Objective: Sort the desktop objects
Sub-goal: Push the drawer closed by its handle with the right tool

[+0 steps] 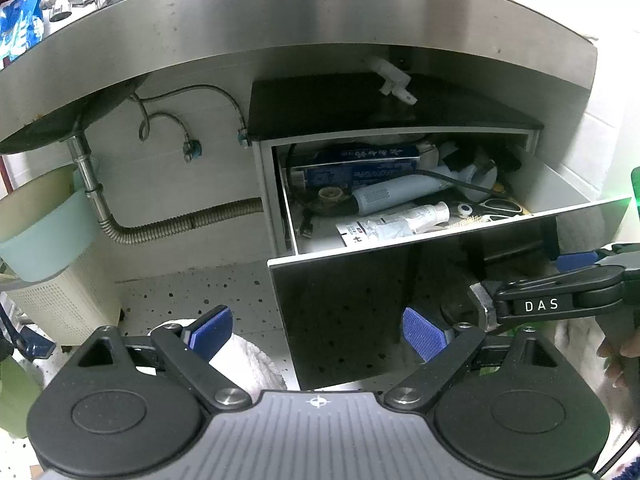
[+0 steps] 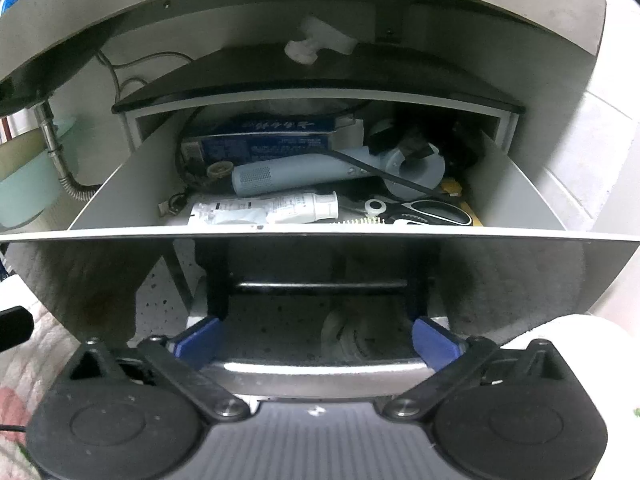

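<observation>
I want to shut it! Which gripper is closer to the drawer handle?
The right gripper: its open fingers sit on either side of the drawer handle. The left gripper hangs open farther back, left of the drawer.

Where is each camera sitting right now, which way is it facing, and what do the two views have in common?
Left wrist: left of the cabinet, facing the open drawer; shows the open left gripper and the right gripper.
Right wrist: low, square to the drawer front; shows the open right gripper straddling the chrome handle.
Shared: the drawer, blue hair dryer, white tube, scissors.
</observation>
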Tool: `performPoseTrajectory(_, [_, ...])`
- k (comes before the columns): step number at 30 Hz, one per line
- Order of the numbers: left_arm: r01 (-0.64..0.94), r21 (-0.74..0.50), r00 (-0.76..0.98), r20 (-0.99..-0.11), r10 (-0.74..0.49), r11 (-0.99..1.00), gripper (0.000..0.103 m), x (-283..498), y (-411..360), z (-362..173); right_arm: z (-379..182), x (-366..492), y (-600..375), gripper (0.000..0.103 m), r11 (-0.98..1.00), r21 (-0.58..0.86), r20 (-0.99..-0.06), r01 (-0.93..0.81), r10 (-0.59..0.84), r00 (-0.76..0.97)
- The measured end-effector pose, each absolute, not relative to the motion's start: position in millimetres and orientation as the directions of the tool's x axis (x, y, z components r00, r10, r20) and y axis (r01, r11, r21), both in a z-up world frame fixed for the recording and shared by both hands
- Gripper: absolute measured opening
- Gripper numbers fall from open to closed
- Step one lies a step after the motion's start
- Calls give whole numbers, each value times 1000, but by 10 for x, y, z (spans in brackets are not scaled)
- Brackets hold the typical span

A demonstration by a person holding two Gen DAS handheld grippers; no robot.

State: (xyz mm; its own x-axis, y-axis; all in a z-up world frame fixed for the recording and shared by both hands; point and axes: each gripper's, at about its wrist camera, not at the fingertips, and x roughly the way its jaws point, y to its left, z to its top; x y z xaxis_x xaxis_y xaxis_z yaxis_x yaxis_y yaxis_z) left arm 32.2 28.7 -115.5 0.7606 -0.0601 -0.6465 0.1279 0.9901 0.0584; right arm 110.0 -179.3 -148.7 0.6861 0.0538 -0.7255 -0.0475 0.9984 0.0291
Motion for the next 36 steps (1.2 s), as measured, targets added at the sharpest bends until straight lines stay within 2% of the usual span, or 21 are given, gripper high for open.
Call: performPoseTrajectory(36, [126, 40, 747, -662, -68, 991, 94, 183, 313, -1170, -1517, 1133, -1825, 103, 999, 22, -719, -49, 50, 693])
